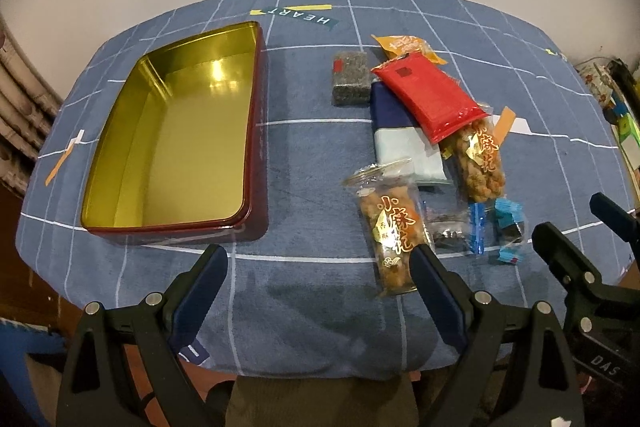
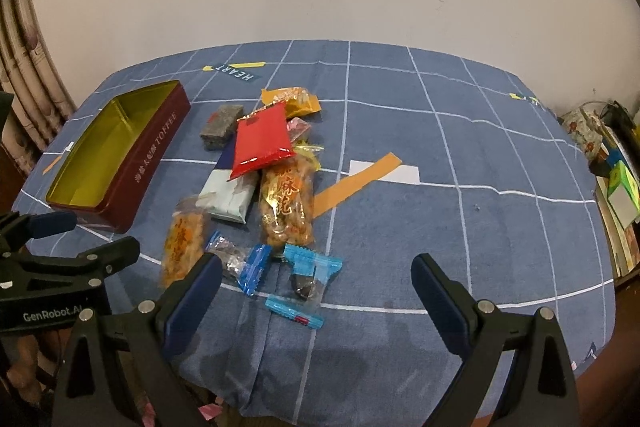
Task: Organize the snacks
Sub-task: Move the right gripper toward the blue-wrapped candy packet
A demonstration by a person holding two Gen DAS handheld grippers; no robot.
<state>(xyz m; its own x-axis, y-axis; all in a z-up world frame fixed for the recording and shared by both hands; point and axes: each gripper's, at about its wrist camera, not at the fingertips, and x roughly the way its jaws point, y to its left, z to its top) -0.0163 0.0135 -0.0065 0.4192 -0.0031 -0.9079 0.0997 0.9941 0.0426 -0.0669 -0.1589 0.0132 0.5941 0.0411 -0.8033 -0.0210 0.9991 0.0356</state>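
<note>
Left wrist view: left claw (image 1: 320, 263) spread wide and empty above the near edge of the surface (image 1: 304, 155), open tin (image 1: 176, 139) at left holding nothing, snacks (image 1: 420, 131) heaped just right of it. Right wrist view: right claw (image 2: 316, 273) likewise wide, poised over blue-wrapped candies (image 2: 310, 267). Likely risk: overlapping slick wrappers, hence a pinch catching two packets or slipping off.

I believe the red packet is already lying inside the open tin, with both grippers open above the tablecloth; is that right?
Not quite: the red packet lies outside the open tin, on the snack pile to its right, as the left wrist view shows. The tin holds nothing. Both the left gripper and right gripper are open.
</note>
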